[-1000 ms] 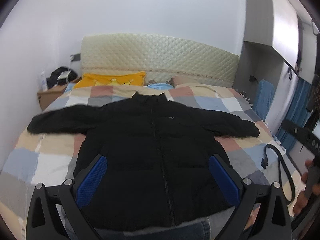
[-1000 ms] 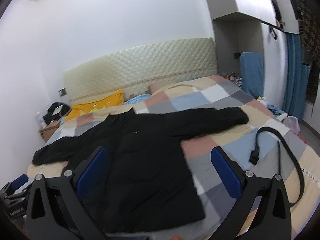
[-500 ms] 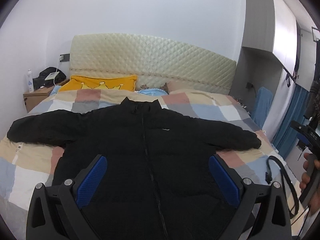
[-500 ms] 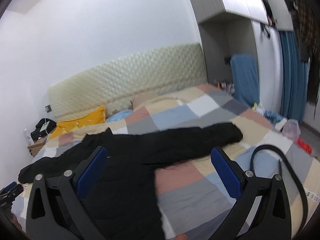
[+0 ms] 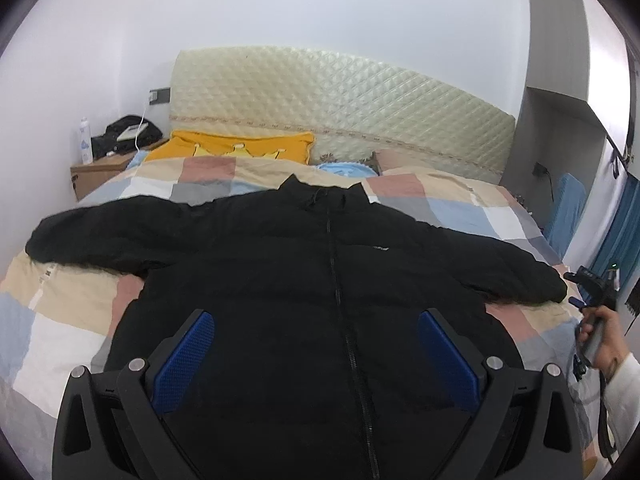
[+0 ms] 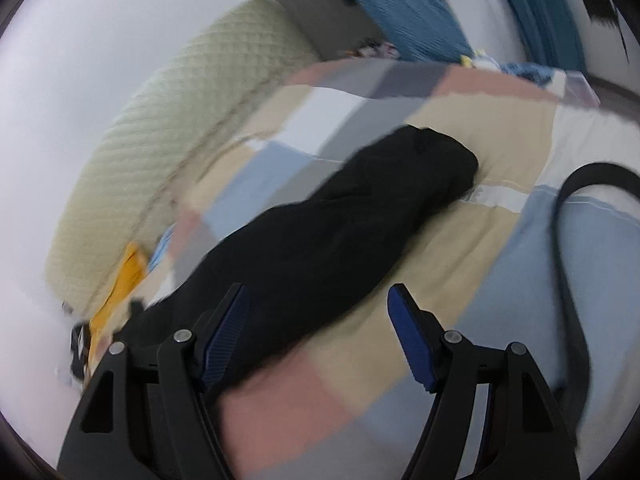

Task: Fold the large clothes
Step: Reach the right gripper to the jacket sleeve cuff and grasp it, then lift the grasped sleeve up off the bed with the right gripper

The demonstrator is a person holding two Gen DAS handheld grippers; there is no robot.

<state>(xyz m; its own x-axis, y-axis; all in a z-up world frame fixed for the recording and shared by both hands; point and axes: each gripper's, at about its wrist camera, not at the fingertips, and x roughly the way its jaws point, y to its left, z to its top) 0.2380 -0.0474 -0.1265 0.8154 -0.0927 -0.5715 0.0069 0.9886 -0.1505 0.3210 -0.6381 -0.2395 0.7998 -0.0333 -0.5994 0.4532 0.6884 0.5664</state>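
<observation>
Reaching for the first fold: lying flat, front up and zipped, across the patchwork checked quilt [image 5: 80,320] of the bed is the large black padded jacket [image 5: 320,280], collar toward the quilted cream headboard [image 5: 340,96], both sleeves spread wide. Hovering over the jacket's lower front with blue pads parted wide and nothing between them, the left gripper [image 5: 316,356]. Tilting in beside the outstretched right sleeve [image 6: 360,216], the right gripper [image 6: 316,332], jaws closing, one pad over the black cloth and the other over bare quilt, no fabric pinched yet as far as the blurred view allows. Judging the step as sleeve pick-up, not yet begun; calling next for lowering onto the sleeve near the cuff, pinching it, then carrying it across the chest. Keeping clear of the black strap [image 6: 568,264] looping on the quilt just beside that cuff. Leaving ample open quilt left of the body and beyond the collar; finding the right bed edge close behind the strap.
</observation>
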